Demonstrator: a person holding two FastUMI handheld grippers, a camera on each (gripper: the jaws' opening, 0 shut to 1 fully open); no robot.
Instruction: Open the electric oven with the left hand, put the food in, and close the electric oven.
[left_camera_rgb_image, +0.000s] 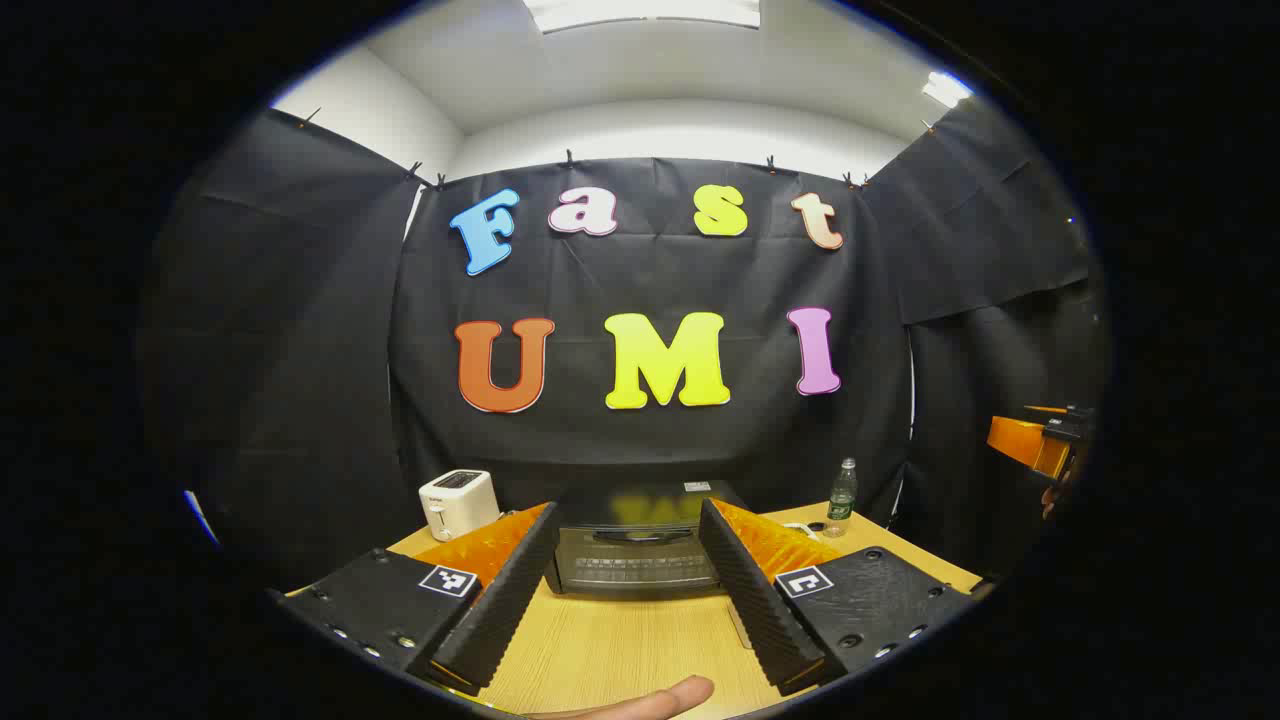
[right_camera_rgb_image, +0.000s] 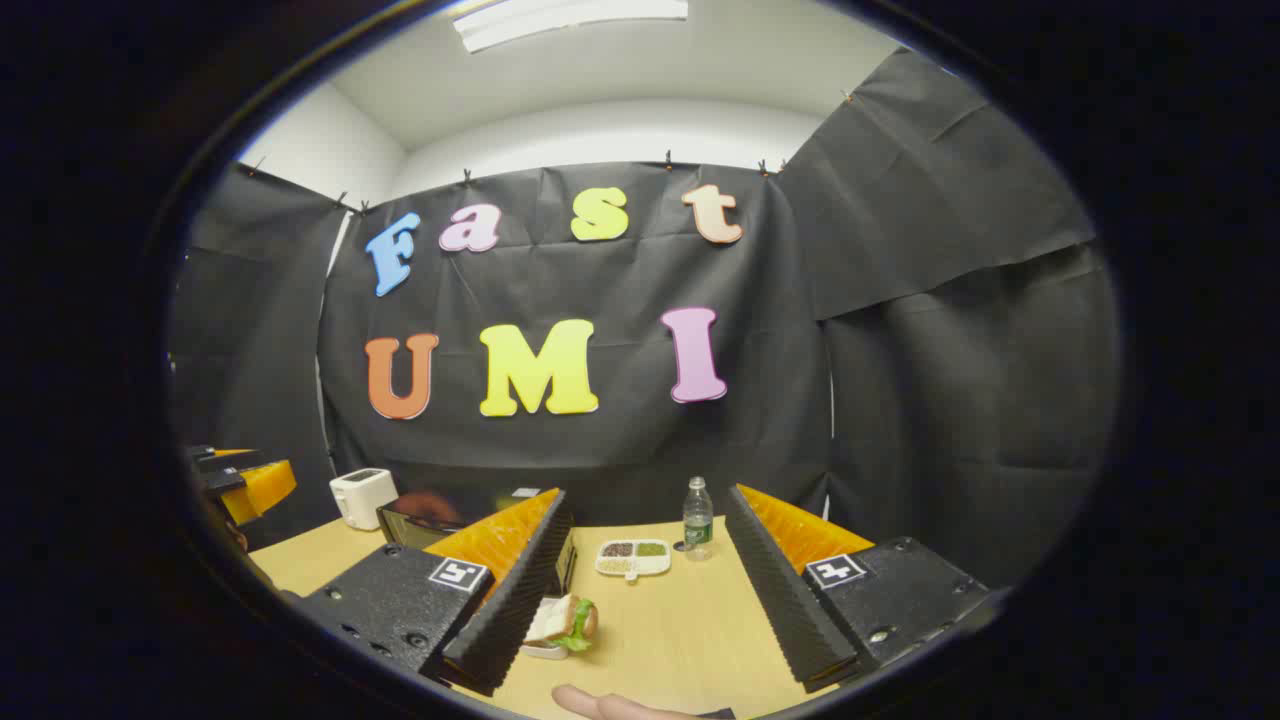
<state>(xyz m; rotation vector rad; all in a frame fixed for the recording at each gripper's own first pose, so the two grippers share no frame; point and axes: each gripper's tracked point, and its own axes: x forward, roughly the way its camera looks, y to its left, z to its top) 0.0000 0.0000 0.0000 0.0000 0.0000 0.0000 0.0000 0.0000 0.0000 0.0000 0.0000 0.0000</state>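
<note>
I had both the left gripper (left_camera_rgb_image: 628, 610) and right gripper (right_camera_rgb_image: 650, 600) spread and empty, the closed electric oven (left_camera_rgb_image: 636, 545) near the tabletop's (left_camera_rgb_image: 620, 650) back edge and the sandwich (right_camera_rgb_image: 566, 621) toward its front, and judged a skewed reach could slip off the oven handle (left_camera_rgb_image: 640, 536).

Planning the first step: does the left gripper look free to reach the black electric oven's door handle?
Probably yes. The left gripper is open, facing the black electric oven, and bare wooden table lies between them; the door is shut.

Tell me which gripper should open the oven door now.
Left. The left gripper is open and faces the closed oven squarely, its handle framed between the fingers. The right gripper points at the sandwich instead.
</note>
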